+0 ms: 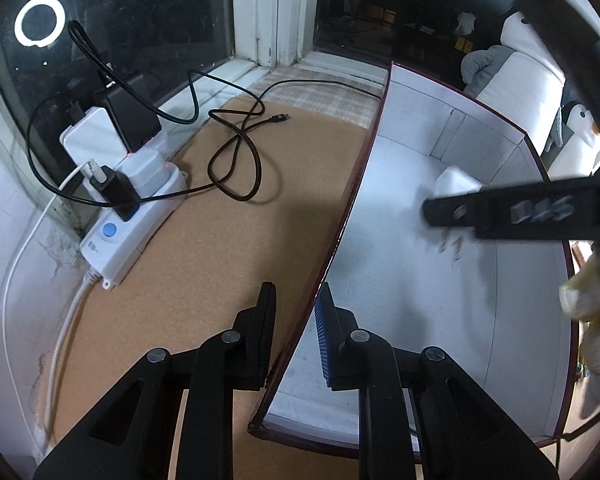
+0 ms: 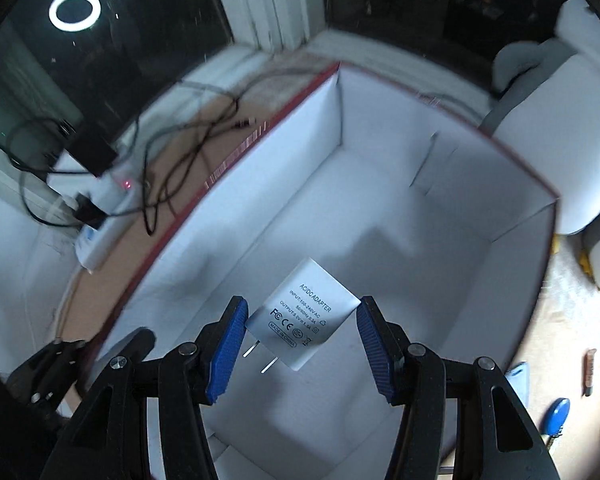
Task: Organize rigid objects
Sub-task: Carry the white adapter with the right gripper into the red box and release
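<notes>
From the left wrist, the left gripper (image 1: 296, 316) straddles the box (image 1: 384, 92) wall, jaws apparently pinching it, so hold it steady; from the right wrist, the right gripper (image 2: 300, 340) hangs parted, the adapter (image 2: 303, 316) between and below them, so lift straight clear.

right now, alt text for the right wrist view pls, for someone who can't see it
A white AC/DC adapter, prongs toward the camera, sits between the right gripper's open blue fingers inside a white, red-edged box; whether it touches them is unclear. Left of the box, black cables and a power strip lie on a brown tabletop.
</notes>
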The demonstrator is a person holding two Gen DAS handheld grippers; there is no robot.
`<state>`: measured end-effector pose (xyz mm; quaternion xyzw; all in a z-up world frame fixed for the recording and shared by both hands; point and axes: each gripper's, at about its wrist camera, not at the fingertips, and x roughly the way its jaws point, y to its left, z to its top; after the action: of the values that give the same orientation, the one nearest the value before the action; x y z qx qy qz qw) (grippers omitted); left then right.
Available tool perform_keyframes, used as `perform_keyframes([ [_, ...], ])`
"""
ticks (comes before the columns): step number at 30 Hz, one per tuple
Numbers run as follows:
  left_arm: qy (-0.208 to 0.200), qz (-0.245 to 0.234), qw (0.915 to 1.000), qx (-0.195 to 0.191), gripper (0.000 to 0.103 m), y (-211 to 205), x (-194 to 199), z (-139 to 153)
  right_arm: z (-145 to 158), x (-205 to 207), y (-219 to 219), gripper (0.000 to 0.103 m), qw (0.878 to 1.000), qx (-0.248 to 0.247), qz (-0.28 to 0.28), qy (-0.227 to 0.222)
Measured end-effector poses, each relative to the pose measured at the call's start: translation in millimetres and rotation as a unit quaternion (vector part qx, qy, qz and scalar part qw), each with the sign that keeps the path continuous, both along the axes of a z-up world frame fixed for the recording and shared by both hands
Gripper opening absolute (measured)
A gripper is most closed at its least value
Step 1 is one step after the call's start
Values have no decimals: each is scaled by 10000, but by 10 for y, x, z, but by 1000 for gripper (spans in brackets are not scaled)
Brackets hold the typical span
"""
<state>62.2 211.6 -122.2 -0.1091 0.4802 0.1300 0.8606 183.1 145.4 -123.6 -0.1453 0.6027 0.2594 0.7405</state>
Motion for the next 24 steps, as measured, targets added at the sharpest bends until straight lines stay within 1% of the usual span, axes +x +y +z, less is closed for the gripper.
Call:
perform_keyframes([
  [2, 10, -2, 10000, 2, 18, -2, 2, -2, -123, 4, 43, 52, 9998, -130, 20, 114],
  [6, 40, -4, 10000, -2, 18, 2, 5, -19, -261, -26, 115, 53, 9991, -365, 122, 174],
  [8, 51, -2, 10000, 11, 18, -1, 7, -24, -291, -36, 126, 53, 9987, -427, 173, 202],
  [11, 60, -3, 10000, 20, 18, 3, 8, -23, -269, -68, 161, 54, 9988, -432, 229, 91],
  [13, 75, 2, 10000, 20, 18, 4, 10, -24, -238, -95, 165, 60, 9988, -410, 260, 5],
  [15, 86, 7, 10000, 23, 18, 9, 11, -26, -182, -111, 142, 64, 9991, -334, 251, -65],
  [20, 124, -26, 9999, 71, 18, -1, -3, -11, -11, -149, -35, 64, 9998, 133, 116, 21],
  [24, 153, -16, 9998, 103, 18, -3, -31, 1, 226, -218, -254, 64, 9989, 459, 6, -118],
])
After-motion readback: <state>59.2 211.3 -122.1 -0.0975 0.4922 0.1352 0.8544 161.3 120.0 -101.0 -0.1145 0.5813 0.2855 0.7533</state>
